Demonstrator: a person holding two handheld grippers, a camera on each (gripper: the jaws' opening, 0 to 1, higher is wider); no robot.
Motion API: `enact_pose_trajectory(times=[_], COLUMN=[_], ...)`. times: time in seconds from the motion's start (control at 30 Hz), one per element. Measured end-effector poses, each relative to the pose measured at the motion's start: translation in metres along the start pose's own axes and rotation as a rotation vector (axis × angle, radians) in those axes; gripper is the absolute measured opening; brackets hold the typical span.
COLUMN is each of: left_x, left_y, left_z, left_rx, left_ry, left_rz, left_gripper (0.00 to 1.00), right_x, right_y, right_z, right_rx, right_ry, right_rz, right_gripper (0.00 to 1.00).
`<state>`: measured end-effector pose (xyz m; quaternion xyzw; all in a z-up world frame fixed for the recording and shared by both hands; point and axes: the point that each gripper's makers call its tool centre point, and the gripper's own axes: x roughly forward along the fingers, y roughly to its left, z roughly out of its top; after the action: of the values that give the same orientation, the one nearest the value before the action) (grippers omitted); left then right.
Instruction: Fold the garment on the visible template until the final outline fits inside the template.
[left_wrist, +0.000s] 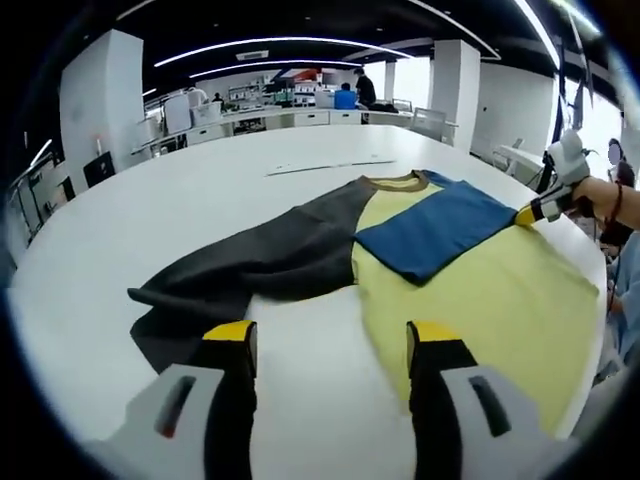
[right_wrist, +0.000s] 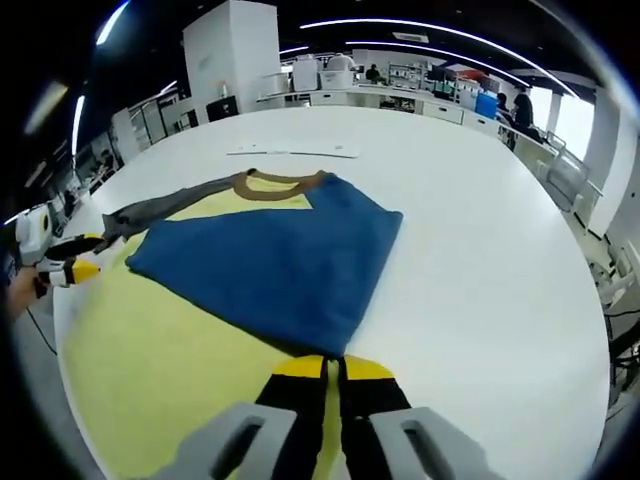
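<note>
A long-sleeved shirt lies flat on the white table (left_wrist: 200, 200). Its yellow body (left_wrist: 480, 300) has a brown collar (left_wrist: 398, 183). The dark grey sleeve (left_wrist: 260, 265) stretches out to the left. The blue sleeve (left_wrist: 435, 230) is folded across the chest. My left gripper (left_wrist: 331, 345) hovers open over the bare table near the shirt's hem, between grey sleeve and yellow body. My right gripper (right_wrist: 332, 368) is shut on the blue sleeve's (right_wrist: 280, 260) cuff end, and it enters the left gripper view from the right (left_wrist: 535, 210). The left gripper (right_wrist: 70, 270) appears at the shirt's far side.
A thin pale strip (left_wrist: 330, 165) lies on the table beyond the collar, also seen in the right gripper view (right_wrist: 295, 152). The table's edge runs close behind the yellow body (right_wrist: 70, 400). Desks, chairs and people stand far back in the room.
</note>
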<state>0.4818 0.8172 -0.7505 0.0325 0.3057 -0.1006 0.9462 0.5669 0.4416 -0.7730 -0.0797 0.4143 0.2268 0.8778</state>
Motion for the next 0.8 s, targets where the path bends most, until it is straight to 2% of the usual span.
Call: enact_pose_trajectory(times=[0.2, 0.57, 0.67, 0.7, 0.73, 0.77, 0.8], left_x=[-0.010, -0.020, -0.022, -0.022, -0.023, -0.024, -0.025], left_y=[0.017, 0.032, 0.036, 0.038, 0.040, 0.044, 0.046], left_z=[-0.004, -0.009, -0.010, -0.011, -0.012, -0.013, -0.013], left_rx=[-0.030, -0.052, -0.054, -0.058, -0.061, -0.063, -0.065], left_ry=[-0.002, 0.003, 0.006, 0.008, 0.013, 0.020, 0.019], left_rz=[0.057, 0.100, 0.111, 0.119, 0.126, 0.134, 0.142], left_gripper=[0.65, 0.64, 0.64, 0.64, 0.65, 0.65, 0.65], right_x=[0.000, 0.000, 0.001, 0.001, 0.000, -0.001, -0.001], right_y=[-0.008, -0.017, -0.015, -0.014, -0.016, -0.017, -0.016], right_z=[-0.001, -0.001, 0.001, 0.002, 0.000, 0.001, 0.002], right_rx=[-0.004, -0.029, -0.068, -0.110, -0.078, -0.058, -0.045], right_ry=[0.003, 0.009, -0.002, -0.012, -0.008, -0.012, -0.026], right_rz=[-0.001, -0.010, 0.015, 0.029, 0.013, 0.010, 0.014], right_gripper=[0.00, 0.00, 0.00, 0.02, 0.04, 0.10, 0.22])
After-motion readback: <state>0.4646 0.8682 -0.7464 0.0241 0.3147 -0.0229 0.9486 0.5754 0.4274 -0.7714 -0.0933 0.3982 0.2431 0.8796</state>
